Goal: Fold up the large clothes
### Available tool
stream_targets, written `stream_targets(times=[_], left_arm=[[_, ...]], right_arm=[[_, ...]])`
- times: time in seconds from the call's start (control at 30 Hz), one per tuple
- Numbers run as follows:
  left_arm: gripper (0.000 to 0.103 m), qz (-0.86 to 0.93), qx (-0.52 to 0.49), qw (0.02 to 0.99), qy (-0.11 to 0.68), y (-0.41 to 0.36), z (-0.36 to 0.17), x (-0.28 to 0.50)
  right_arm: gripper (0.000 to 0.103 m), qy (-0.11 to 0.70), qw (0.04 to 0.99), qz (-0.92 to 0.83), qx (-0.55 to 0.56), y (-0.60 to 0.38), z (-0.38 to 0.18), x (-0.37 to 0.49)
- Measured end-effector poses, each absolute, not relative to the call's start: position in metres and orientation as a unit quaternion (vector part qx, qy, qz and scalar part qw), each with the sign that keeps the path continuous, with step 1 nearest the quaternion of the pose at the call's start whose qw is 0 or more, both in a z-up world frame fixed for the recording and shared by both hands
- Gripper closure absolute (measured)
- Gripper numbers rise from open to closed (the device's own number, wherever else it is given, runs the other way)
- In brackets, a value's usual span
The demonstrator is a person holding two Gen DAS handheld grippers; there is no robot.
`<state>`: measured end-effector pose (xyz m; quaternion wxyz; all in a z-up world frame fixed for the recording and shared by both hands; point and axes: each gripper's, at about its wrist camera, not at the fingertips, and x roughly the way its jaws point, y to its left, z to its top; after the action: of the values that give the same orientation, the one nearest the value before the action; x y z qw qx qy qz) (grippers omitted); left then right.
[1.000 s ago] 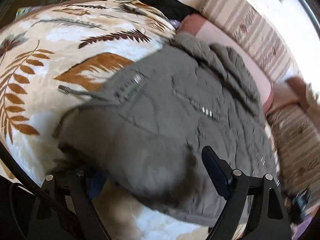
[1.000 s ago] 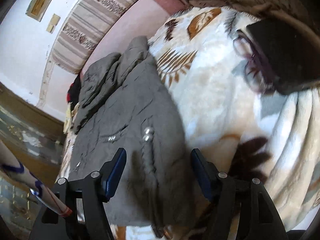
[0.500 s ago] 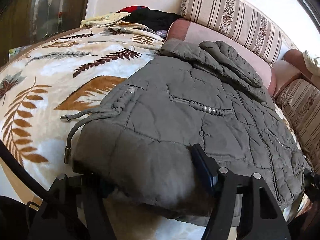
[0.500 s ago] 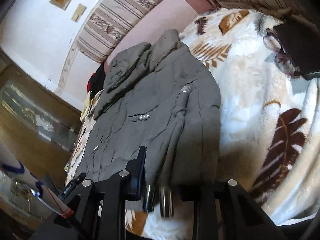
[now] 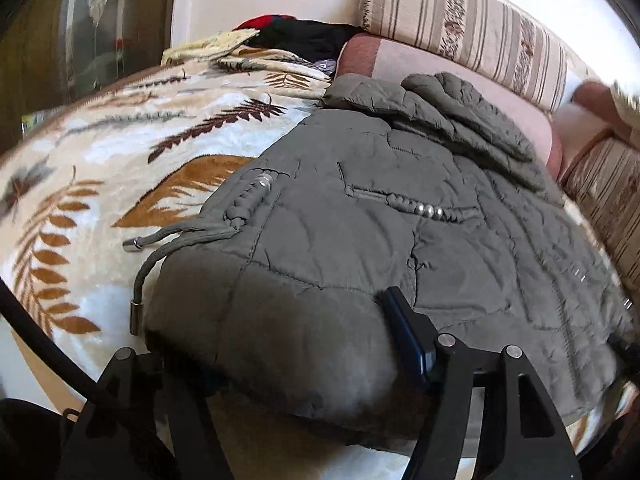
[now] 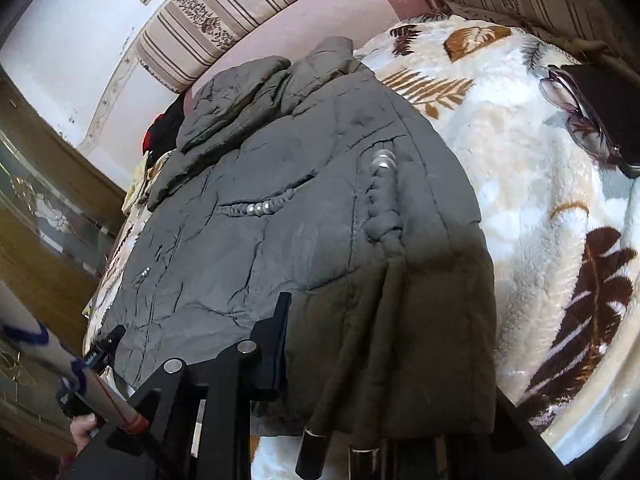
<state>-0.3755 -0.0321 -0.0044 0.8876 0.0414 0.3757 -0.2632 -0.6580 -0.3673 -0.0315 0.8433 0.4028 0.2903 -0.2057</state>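
Note:
A grey-green quilted jacket (image 5: 360,220) lies spread, hood at the far end, on a leaf-patterned blanket (image 5: 80,184). My left gripper (image 5: 276,356) is shut on a thick bunch of the near hem corner, which bulges between its fingers. Two drawstrings with metal tips (image 5: 138,308) hang out beside that corner. In the right wrist view the same jacket (image 6: 300,200) fills the middle. My right gripper (image 6: 352,364) is shut on the hem's other corner; folded fabric covers its right finger, and only the left finger (image 6: 276,340) shows.
Striped cushions (image 5: 460,28) and a pink seat back (image 6: 320,20) line the far side. A pile of black and red clothes (image 5: 304,36) lies behind the blanket. Glasses (image 6: 576,120) rest by a black case (image 6: 608,96) on the right. A wood-and-glass cabinet (image 6: 40,220) stands left.
Both grippers stood open over the jacket's hem a second ago; both have since closed on it. The right one slid back to the hem's edge, and both views have rolled.

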Motion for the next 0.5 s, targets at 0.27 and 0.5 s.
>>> stream_targets(times=[0.27,0.5], left_arm=[[0.036,-0.248,0.074,0.897,0.358,-0.036,-0.004,-0.383],[0.036,-0.237,0.103,0.905,0.339,-0.041,-0.002,-0.391]], right_arm=[[0.069,0.302,0.85,-0.226,0.367,-0.359,-0.03,-0.648],[0.069,0.301,0.852,-0.228,0.362,-0.359,-0.03,-0.646]])
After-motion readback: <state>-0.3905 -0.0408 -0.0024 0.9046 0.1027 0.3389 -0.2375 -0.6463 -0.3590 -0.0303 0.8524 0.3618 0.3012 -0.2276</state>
